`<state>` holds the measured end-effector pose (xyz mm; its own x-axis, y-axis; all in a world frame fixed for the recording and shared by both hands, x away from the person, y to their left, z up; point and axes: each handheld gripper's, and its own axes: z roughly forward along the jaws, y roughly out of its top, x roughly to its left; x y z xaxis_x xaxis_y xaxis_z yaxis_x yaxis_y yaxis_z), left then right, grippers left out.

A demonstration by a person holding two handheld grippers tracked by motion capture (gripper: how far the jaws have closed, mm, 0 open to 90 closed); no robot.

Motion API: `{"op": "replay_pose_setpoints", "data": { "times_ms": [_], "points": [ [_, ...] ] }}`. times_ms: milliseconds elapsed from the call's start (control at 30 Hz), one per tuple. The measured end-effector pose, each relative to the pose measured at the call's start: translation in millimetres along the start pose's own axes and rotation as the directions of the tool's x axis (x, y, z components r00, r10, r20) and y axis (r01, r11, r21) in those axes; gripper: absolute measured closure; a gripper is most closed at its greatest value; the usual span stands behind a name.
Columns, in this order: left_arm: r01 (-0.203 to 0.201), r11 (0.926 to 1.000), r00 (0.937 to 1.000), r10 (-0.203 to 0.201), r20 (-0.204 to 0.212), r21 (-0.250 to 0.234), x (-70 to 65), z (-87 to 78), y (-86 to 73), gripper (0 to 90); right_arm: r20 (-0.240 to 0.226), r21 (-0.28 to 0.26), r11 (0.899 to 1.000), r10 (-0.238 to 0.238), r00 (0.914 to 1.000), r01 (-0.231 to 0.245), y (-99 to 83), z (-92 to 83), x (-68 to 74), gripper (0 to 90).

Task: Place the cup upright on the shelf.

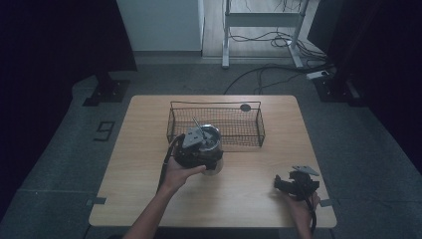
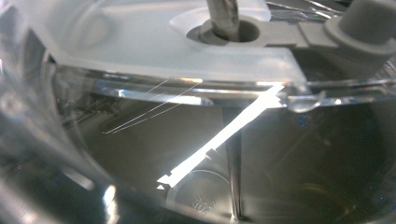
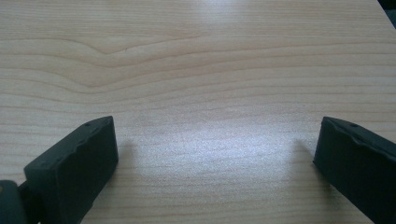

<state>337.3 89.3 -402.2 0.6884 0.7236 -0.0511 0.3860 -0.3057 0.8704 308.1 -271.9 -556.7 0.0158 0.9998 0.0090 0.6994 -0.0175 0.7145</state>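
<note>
A clear cup (image 1: 213, 144) with a pale lid (image 2: 154, 42) and a metal straw (image 2: 223, 16) is at the table's middle, just in front of the wire basket (image 1: 216, 105). My left gripper (image 1: 199, 149) is clamped on the cup's near side. The cup's clear wall sits right against its camera. My right gripper (image 1: 281, 184) rests near the table's front right corner. Its jaws (image 3: 215, 140) stand wide open over bare wood, with nothing between them.
The black wire basket stands at the back middle of the wooden table (image 1: 144, 169), with a small dark disc (image 1: 245, 107) at its far rim. Cables (image 1: 268, 69) and a desk frame lie on the floor beyond the table.
</note>
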Motion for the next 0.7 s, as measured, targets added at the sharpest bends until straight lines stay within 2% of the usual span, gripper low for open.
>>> {"op": "replay_pose_setpoints", "data": {
  "times_ms": [533,700],
  "points": [
    [0.020,0.9996,0.9997,-0.021,-0.010,-0.018,14.7,1.1,17.9,4.1,0.003,0.002,1.000,0.002,1.0000,-0.002,0.4,0.3,-0.4,0.0],
    [0.012,0.9999,0.9997,-0.012,-0.021,-0.009,17.6,3.0,22.6,4.1,0.004,0.002,1.000,0.001,1.0000,-0.001,0.4,0.4,-0.6,0.0]
  ]
}}
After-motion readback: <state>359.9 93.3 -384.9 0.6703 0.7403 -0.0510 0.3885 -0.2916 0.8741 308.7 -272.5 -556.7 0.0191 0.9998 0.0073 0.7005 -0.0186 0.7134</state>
